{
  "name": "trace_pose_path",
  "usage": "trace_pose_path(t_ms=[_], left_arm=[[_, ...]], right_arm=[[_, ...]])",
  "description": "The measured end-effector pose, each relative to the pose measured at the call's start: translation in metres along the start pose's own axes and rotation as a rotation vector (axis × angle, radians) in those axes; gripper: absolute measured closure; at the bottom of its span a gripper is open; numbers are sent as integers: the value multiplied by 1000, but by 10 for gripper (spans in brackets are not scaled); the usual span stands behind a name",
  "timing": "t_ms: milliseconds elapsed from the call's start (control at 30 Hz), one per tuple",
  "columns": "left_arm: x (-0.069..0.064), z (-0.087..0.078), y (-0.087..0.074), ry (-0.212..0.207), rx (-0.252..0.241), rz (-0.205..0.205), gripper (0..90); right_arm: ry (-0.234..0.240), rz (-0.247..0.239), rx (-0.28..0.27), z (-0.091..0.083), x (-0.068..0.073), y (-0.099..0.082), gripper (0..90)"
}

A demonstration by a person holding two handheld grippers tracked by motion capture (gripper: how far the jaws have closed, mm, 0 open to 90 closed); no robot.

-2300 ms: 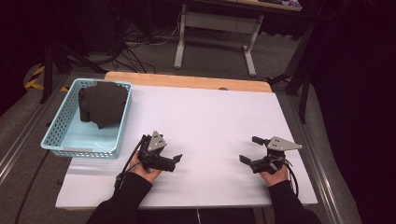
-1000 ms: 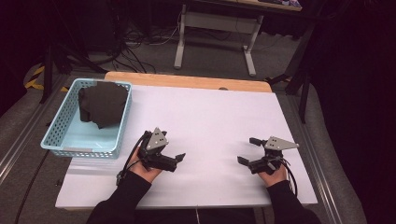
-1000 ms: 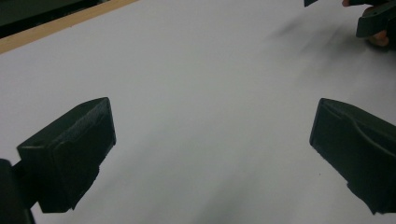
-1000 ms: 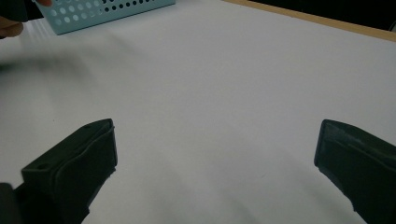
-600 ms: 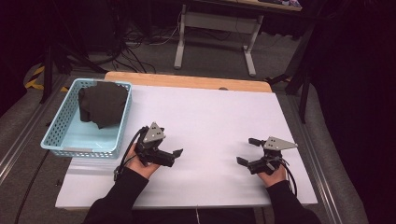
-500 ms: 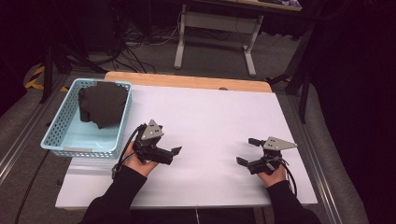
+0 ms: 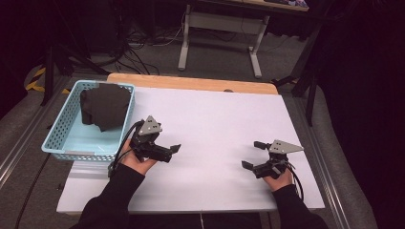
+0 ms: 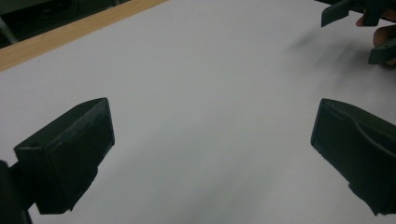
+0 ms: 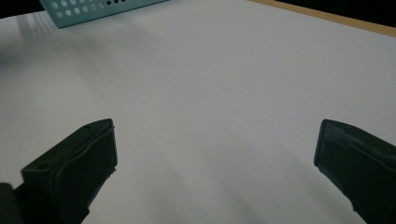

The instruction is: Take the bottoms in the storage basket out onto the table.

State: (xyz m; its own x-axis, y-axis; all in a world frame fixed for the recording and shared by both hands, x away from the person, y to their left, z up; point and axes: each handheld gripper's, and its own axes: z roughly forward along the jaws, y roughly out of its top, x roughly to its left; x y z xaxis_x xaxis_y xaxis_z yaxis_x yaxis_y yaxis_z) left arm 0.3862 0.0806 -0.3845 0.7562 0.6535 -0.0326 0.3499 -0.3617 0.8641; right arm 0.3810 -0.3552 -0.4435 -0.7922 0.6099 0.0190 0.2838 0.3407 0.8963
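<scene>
1. The left tool (image 7: 162, 149) is held over the white desk (image 7: 215, 119) near its left edge, just beside the near right corner of the light blue basket (image 7: 67, 140). Its jaws stand wide apart with nothing between them.
2. In the left gripper view, the same tool (image 8: 210, 154) shows its two black jaws far apart over bare white surface, released and empty.
3. The right tool (image 7: 253, 155) sits toward the near right corner of the desk, well apart from the left one, with its jaws spread and pointing toward the left edge.
4. In the right gripper view, that tool (image 9: 215, 163) is likewise released, gripping nothing, with plain white desk between the jaws.
5. The basket stands at the left edge of the desk, partly overhanging it. A folded black cloth (image 7: 105, 107) lies inside, at the basket's far end, apart from both tools.
6. The basket's perforated wall (image 9: 93, 7) shows at the top left of the right gripper view.
7. A strip of bare wood (image 7: 191, 82) runs along the far edge of the desk.
8. The person's dark sleeves (image 7: 112, 200) come in from the near edge.
</scene>
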Motion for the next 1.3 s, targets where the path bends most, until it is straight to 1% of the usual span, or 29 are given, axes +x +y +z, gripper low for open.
trace_pose_path(t_ms=[67,233,300,467,500,533,567,700,733,800,833,900,933,1000,1033,1133,1233,1300], left_arm=[[2,-1,1,8,0,0,2],[6,-4,4,13,5,-10,2],[10,-7,7,15,14,-12,2],[16,-12,10,24,14,-18,2],[20,-15,12,27,19,-16,2],[20,-15,12,27,19,-16,2],[23,-17,14,39,29,-14,2],[28,-19,15,46,35,-17,7],[30,-21,16,54,44,-17,7],[32,-22,16,55,47,-18,7],[35,-24,17,61,59,-15,7],[37,-25,17,63,61,-13,6],[40,-27,18,62,59,-20,7],[42,-28,18,64,60,-26,9],[46,-30,19,67,58,-34,11],[50,-32,19,68,61,-37,14],[56,-36,20,83,68,-42,16],[58,-37,20,90,70,-42,16]], right_arm=[[1,0,0,0,0,0,0],[2,0,1,0,0,0,0],[1,-1,1,0,0,0,1],[1,-2,0,0,0,0,1],[1,-1,1,0,0,0,1],[1,-1,1,0,0,0,1],[1,-1,1,0,0,0,1],[2,-2,1,0,0,0,1],[1,-2,1,0,0,0,1],[1,-2,2,0,0,0,1],[1,-1,3,0,0,0,1],[1,-2,1,0,0,0,1],[1,-1,1,0,0,0,1],[1,-2,1,0,0,0,1],[2,-1,1,0,0,0,1],[1,-1,4,1,0,0,1],[3,-5,12,2,1,0,1],[4,-5,12,2,1,0,1]])
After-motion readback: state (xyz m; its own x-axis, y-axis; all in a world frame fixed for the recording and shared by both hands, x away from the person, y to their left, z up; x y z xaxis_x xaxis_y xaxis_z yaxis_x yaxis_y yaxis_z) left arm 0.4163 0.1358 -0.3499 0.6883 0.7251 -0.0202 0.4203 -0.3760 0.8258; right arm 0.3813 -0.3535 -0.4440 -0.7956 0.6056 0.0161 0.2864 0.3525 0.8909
